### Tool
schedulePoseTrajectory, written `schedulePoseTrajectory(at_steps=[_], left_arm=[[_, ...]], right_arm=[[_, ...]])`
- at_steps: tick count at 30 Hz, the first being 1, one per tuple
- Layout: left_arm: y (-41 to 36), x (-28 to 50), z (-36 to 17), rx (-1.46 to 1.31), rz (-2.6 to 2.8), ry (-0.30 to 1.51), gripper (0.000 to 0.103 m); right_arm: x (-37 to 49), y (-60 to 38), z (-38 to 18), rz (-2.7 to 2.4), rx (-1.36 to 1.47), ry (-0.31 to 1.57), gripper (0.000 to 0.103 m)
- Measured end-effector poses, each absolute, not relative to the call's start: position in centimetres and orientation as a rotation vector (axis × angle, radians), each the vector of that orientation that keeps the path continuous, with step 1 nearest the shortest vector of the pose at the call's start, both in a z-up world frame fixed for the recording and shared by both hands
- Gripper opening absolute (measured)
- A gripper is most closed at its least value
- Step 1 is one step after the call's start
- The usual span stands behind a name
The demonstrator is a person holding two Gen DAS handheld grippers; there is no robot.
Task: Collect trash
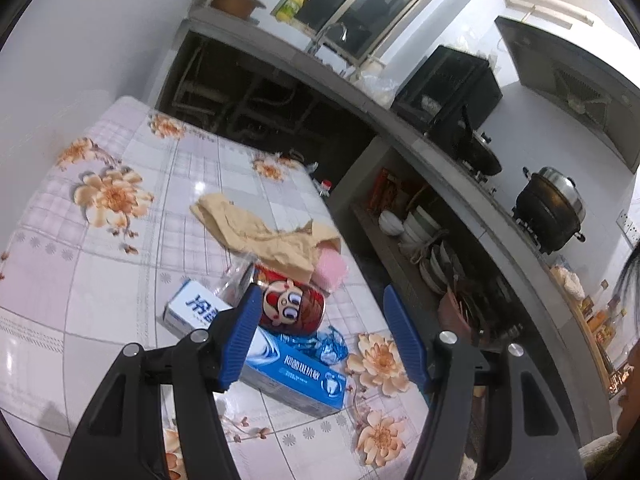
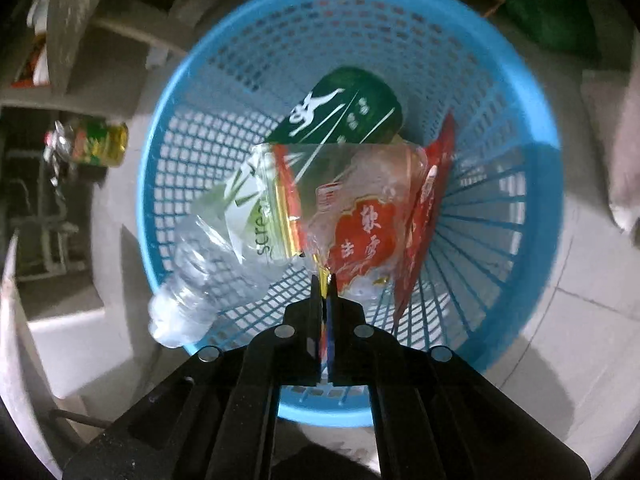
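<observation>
Only the right wrist view shows the right gripper (image 2: 325,280) pinched on a clear wrapper (image 2: 360,216) above the blue basket (image 2: 532,240), while the left view shows the left gripper (image 1: 320,320) spread apart over a red can (image 1: 294,308) on the table (image 1: 100,280).
</observation>
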State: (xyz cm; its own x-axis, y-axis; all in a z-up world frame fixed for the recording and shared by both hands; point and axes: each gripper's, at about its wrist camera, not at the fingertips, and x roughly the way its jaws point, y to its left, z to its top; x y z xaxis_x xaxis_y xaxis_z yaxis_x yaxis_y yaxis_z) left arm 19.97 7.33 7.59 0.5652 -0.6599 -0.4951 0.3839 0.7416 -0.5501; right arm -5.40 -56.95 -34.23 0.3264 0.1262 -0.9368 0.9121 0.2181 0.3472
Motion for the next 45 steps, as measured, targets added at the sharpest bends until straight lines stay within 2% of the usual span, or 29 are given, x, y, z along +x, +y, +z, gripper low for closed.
schedulePoseTrajectory(at_steps=[1, 2, 3, 5, 8, 13, 17, 21, 25, 31, 37, 45], left_arm=[[7.2, 20.0, 7.4, -0.407, -0.633, 0.753, 0.061], [7.0, 19.9, 7.2, -0.408, -0.632, 0.764, 0.063], [6.9, 19.9, 7.0, -0.409, -0.632, 0.770, 0.066], [6.5, 19.7, 6.6, -0.414, -0.637, 0.779, 0.067], [6.1, 19.3, 6.1, -0.412, -0.645, 0.793, 0.068], [5.8, 18.2, 5.7, -0.381, -0.634, 0.806, 0.070], [5.9, 17.0, 5.1, -0.308, -0.584, 0.817, 0.072], [6.4, 16.0, 3.9, -0.271, -0.552, 0.844, 0.073], [6.3, 15.1, 2.4, -0.203, -0.504, 0.859, 0.073], [6.0, 14.9, 1.2, -0.162, -0.464, 0.870, 0.073], [7.1, 15.8, 0.7, -0.259, -0.472, 0.911, 0.073], [8.3, 16.6, 0.4, -0.293, -0.471, 0.923, 0.073]], right_arm=[[-5.0, -56.7, -33.9, -0.735, 1.219, 1.124, 0.015], [-4.8, -56.6, -33.5, -0.725, 1.216, 1.122, 0.028], [-4.8, -56.3, -32.9, -0.710, 1.217, 1.117, 0.047], [-5.3, -55.8, -30.7, -0.696, 1.193, 1.093, 0.063], [-6.2, -55.1, -27.1, -0.702, 1.116, 1.072, 0.070], [-7.5, -52.8, -21.3, -0.697, 0.969, 1.030, 0.070], [-7.5, -49.7, -13.0, -0.650, 0.725, 0.866, 0.070], [-5.7, -43.2, -3.6, -0.418, 0.487, 0.669, 0.077], [-1.8, -36.9, 0.4, -0.118, 0.410, 0.647, 0.077], [7.4, -25.1, 0.0, 0.413, 0.423, 0.753, 0.077], [15.8, -19.2, -4.8, 0.484, 0.385, 0.930, 0.077], [14.4, -12.8, -5.3, 0.668, 0.360, 1.025, 0.077]])
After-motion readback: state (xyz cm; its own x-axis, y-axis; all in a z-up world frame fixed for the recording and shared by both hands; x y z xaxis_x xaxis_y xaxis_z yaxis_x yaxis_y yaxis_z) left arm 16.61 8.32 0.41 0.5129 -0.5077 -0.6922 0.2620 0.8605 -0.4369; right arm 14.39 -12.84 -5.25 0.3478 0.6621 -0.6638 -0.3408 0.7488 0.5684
